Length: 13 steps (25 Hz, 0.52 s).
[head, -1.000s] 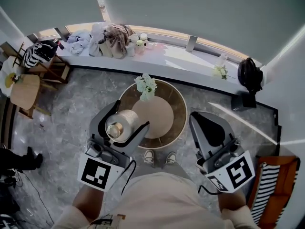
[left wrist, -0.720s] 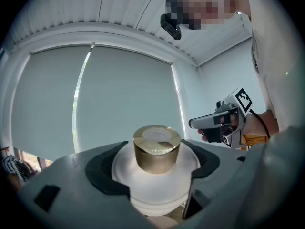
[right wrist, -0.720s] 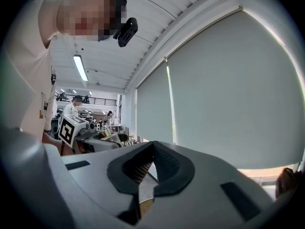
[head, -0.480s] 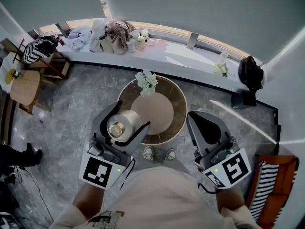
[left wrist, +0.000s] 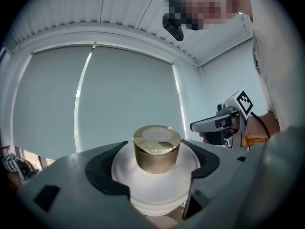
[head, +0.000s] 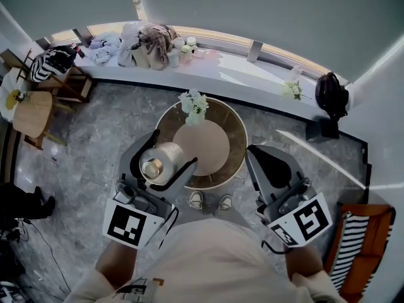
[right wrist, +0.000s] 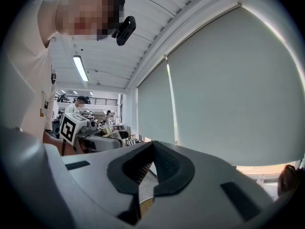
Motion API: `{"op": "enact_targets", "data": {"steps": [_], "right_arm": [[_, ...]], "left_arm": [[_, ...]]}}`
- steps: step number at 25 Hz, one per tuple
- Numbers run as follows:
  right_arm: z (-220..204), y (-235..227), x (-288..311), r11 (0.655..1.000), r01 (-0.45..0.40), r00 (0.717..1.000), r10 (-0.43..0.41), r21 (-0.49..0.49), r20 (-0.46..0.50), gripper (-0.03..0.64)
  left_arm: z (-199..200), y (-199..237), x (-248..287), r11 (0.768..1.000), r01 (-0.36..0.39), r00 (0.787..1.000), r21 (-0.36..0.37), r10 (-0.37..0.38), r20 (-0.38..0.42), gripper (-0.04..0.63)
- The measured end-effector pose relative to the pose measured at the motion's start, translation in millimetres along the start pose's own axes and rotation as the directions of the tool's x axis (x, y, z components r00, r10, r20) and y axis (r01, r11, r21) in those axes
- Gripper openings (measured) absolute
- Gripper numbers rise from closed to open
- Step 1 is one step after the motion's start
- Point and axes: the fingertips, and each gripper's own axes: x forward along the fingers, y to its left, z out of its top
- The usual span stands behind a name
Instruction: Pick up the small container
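The small container [head: 159, 163] is a white jar with a gold cap [left wrist: 156, 149]. My left gripper [head: 163, 161] is shut on it and holds it up in the air, off the left edge of the round table [head: 235, 145]. In the left gripper view the jar's white body [left wrist: 155, 185] fills the gap between the jaws, cap pointing away. My right gripper [head: 270, 163] is shut with nothing in it, its pads [right wrist: 164, 168] meeting at the tips. It hangs off the table's right edge, tilted upward.
A vase of pale flowers [head: 194, 108] stands at the far side of the table. A window ledge [head: 240, 74] carries bags and clothes [head: 142, 46] at the left. Wooden chairs [head: 38, 115] stand far left, a black bag [head: 331, 96] at right. My feet [head: 208, 203] are near the table.
Both grippers have drifted slightly toward the table; the left keeps the jar in its hold. The right stays shut.
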Motion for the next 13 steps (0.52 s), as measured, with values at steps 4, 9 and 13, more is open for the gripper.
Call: {"op": "enact_targets", "data": {"steps": [4, 9, 13], "right_arm": [[-1.0, 0.2, -0.9, 1.000, -0.001, 1.000, 0.001, 0.000, -0.006, 0.005], [-3.8, -1.0, 0.0, 1.000, 0.002, 1.000, -0.002, -0.001, -0.013, 0.006], [-4.7, -3.4, 0.3, 1.000, 0.006, 1.000, -0.006, -0.001, -0.015, 0.005]], "left_arm": [[0.7, -2.5, -0.1, 1.000, 0.006, 1.000, -0.002, -0.006, 0.001, 0.350], [-0.4, -2.9, 1.6, 1.000, 0.010, 1.000, -0.003, -0.010, 0.001, 0.350], [-1.6, -1.9, 3.6, 1.000, 0.011, 1.000, -0.001, -0.011, -0.005, 0.350]]}}
